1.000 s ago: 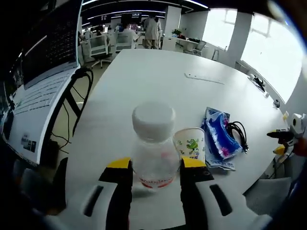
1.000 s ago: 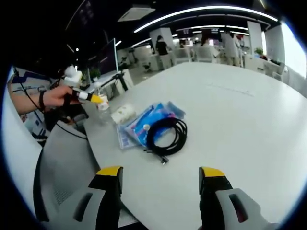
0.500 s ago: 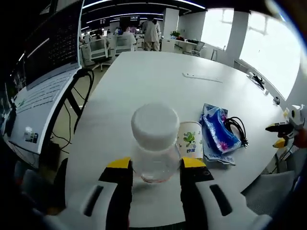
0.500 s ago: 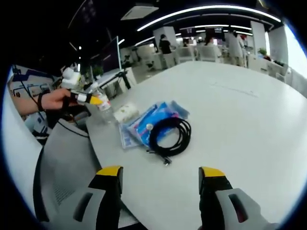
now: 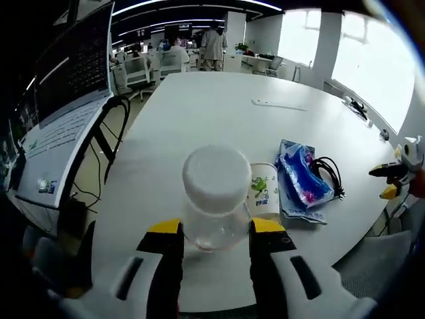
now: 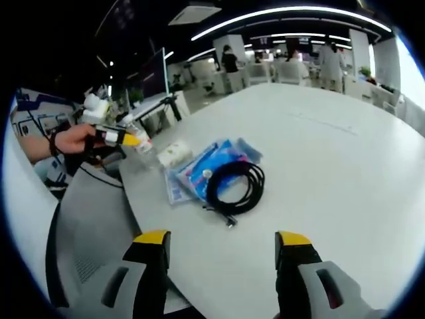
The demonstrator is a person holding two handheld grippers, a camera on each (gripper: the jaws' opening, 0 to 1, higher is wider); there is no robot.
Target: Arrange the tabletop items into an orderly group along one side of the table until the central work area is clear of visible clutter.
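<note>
In the left gripper view our left claw (image 5: 216, 234) is clenched on a clear plastic bottle (image 5: 215, 206) with a wide white screw cap; the 2 yellow-tipped jaws press against its sides. The bottle looks nearly empty and see-through, and it sits near the close edge of the white table (image 5: 212, 113); we cannot tell whether its base touches the table. Just beside the bottle stands a white paper cup (image 5: 264, 193) with a green print, and next to that lies a blue plastic packet (image 5: 301, 181) with a coiled black cable (image 5: 330, 174) against its far side.

In the right gripper view our right claw (image 6: 222, 246) is released, its jaws wide apart with nothing between them, above the table's (image 6: 332, 153) near edge. Ahead of it the black cable (image 6: 234, 187) rests partly on the blue packet (image 6: 199, 171), with the paper cup (image 6: 172, 155) beyond. Farther off, a hand (image 6: 70, 139) holds the left claw (image 6: 133, 139) around the bottle (image 6: 139, 143).
</note>
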